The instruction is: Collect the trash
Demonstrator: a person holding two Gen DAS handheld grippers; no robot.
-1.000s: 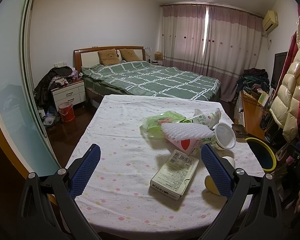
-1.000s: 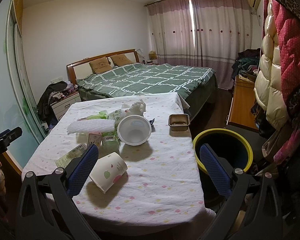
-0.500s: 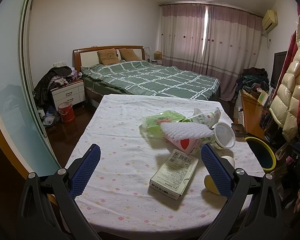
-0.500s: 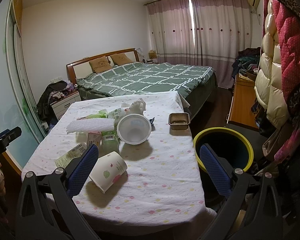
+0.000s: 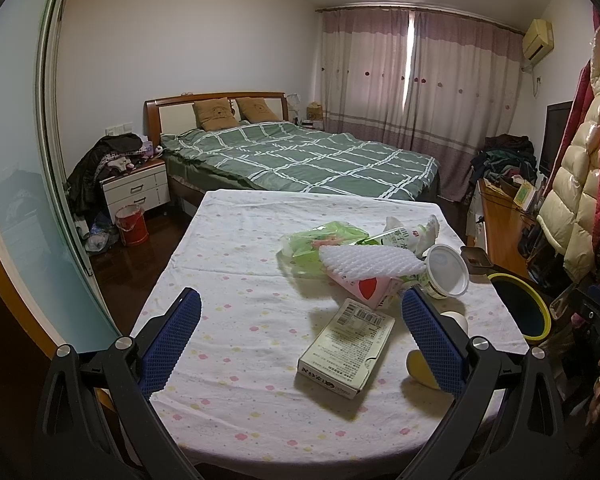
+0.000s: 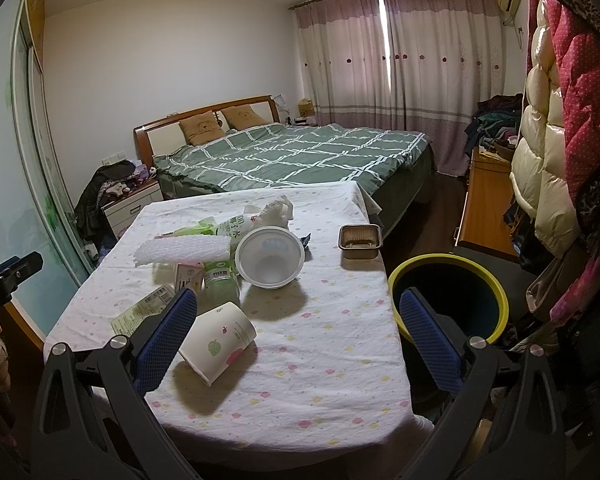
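My bin (image 6: 448,294) sits just ahead of my right gripper's (image 6: 296,332) right finger, off the table (image 6: 320,344) edge. Both grippers gape, empty. The cup (image 6: 218,338) lies tipped by my right gripper's left finger: I'd straddle its wall and squeeze lightly. My left gripper (image 5: 300,338) frames the box (image 5: 348,346); its barcode shows, the print is unreadable.

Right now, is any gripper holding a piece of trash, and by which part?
Nothing is held. The left gripper and the right gripper both have open, empty jaws above the table; the white paper cup lies untouched.
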